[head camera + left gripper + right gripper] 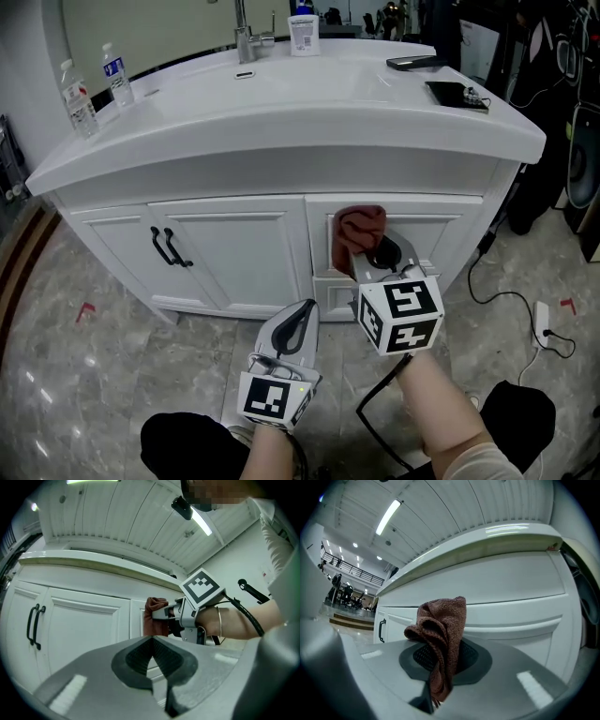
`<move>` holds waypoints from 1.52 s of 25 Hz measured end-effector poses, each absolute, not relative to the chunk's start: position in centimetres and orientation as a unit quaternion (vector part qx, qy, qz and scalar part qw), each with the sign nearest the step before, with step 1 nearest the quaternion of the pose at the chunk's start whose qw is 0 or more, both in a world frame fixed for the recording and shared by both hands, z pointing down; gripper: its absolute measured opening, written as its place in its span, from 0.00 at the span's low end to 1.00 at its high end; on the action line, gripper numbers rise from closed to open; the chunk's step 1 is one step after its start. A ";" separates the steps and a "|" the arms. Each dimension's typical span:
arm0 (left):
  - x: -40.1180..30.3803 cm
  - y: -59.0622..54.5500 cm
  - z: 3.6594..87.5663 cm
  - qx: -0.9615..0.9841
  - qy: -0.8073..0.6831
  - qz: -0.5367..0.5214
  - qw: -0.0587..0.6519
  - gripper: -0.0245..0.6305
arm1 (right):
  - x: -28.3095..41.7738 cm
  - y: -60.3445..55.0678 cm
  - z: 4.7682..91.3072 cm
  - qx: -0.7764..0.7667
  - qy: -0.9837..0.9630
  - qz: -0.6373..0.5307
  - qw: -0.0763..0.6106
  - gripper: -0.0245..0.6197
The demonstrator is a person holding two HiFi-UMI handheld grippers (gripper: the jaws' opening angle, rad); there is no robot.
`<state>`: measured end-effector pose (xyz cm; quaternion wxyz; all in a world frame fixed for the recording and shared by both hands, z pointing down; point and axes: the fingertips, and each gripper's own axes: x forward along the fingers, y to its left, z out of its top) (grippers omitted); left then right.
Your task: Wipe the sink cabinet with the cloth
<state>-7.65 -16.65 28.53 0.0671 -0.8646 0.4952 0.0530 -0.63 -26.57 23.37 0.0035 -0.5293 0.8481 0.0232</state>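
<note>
A reddish-brown cloth [361,229] is bunched between the jaws of my right gripper [367,255], which is shut on it and holds it against the right-hand door of the white sink cabinet [234,246]. In the right gripper view the cloth [441,634] stands up from the closed jaws in front of the cabinet front [501,588]. My left gripper [298,317] hangs lower, to the left of the right one, shut with nothing in it. The left gripper view shows the cloth [153,616] and the right gripper [165,614] beyond its own closed jaws.
Black handles [169,247] sit on the left cabinet doors. On the countertop [281,103] stand two water bottles [79,97], a faucet [246,37], a white container [303,34] and dark flat devices [457,94]. Cables and a power strip [543,321] lie on the tiled floor at right.
</note>
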 end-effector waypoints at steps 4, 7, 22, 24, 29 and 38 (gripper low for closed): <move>-5.7 -16.5 29.1 -0.875 0.477 0.051 0.062 0.04 | 2.2 -26.6 23.5 -0.548 0.836 0.022 -0.003 0.16; -4.4 -16.4 29.4 -0.880 0.469 0.046 0.061 0.04 | 4.1 -26.5 23.4 -0.557 0.830 0.017 -0.003 0.16; 0.8 -16.1 30.3 -0.898 0.435 0.050 0.047 0.04 | 13.7 -25.8 22.5 -0.627 0.779 0.015 -0.003 0.16; 1.4 -15.9 30.4 -0.900 0.430 0.049 0.046 0.04 | 14.9 -25.7 22.3 -0.635 0.772 0.013 -0.003 0.16; 2.2 -15.8 30.7 -0.903 0.425 0.046 0.043 0.04 | 17.9 -25.3 21.6 -0.653 0.757 0.000 0.015 0.16; 2.2 -15.7 31.6 -0.904 0.423 0.050 0.033 0.04 | 19.7 -24.0 23.3 -0.670 0.741 -0.025 0.016 0.16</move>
